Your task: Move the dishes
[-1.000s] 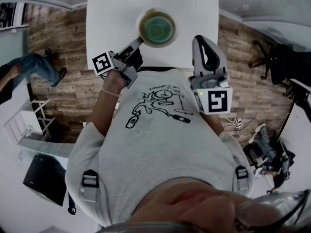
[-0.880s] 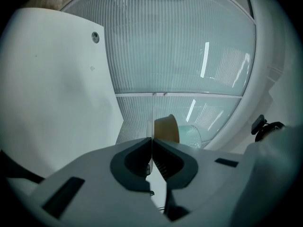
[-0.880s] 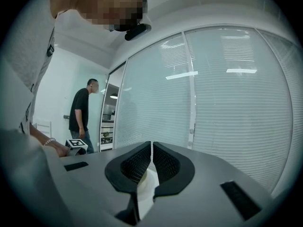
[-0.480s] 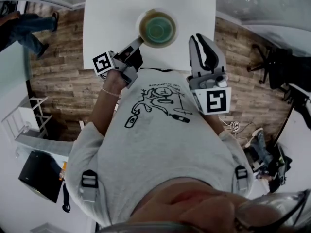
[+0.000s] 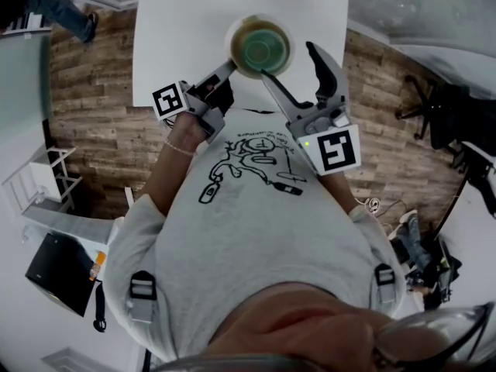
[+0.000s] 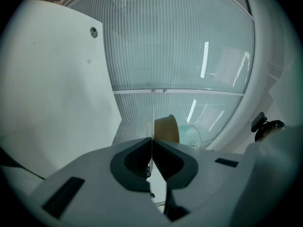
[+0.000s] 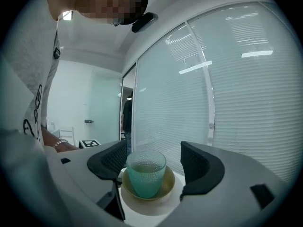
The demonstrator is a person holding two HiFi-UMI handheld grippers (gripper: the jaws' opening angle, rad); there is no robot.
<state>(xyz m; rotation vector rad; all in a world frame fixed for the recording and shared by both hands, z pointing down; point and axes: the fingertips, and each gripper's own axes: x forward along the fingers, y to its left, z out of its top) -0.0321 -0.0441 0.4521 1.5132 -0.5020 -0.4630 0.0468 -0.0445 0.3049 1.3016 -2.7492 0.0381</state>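
Note:
A green glass [image 5: 263, 50] stands in a tan bowl [image 5: 242, 54] on a white plate [image 5: 231, 31], near the front edge of the white table [image 5: 178, 29]. My left gripper [image 5: 229, 67] is shut on the plate's left rim. In the left gripper view the thin plate edge [image 6: 153, 122] runs between the shut jaws of that gripper [image 6: 151, 148], with the bowl [image 6: 166, 129] and glass [image 6: 191, 136] beyond. My right gripper [image 5: 287, 60] is open, one jaw on each side of the stack. The right gripper view shows the glass [image 7: 146, 174], bowl [image 7: 163, 189] and plate [image 7: 142, 207] between the spread jaws of the right gripper [image 7: 154, 162].
The table is small, with wood floor [image 5: 101, 122] on both sides. An office chair [image 5: 442, 99] stands at the right and a black box [image 5: 58, 273] at lower left. A person's legs [image 5: 62, 10] show at upper left. A frosted glass wall [image 6: 189, 41] lies behind the table.
My right gripper has opened and swung left toward the stack, so its jaws now flank the dishes. The left gripper stays clamped on the plate rim. The person at the left has walked farther away.

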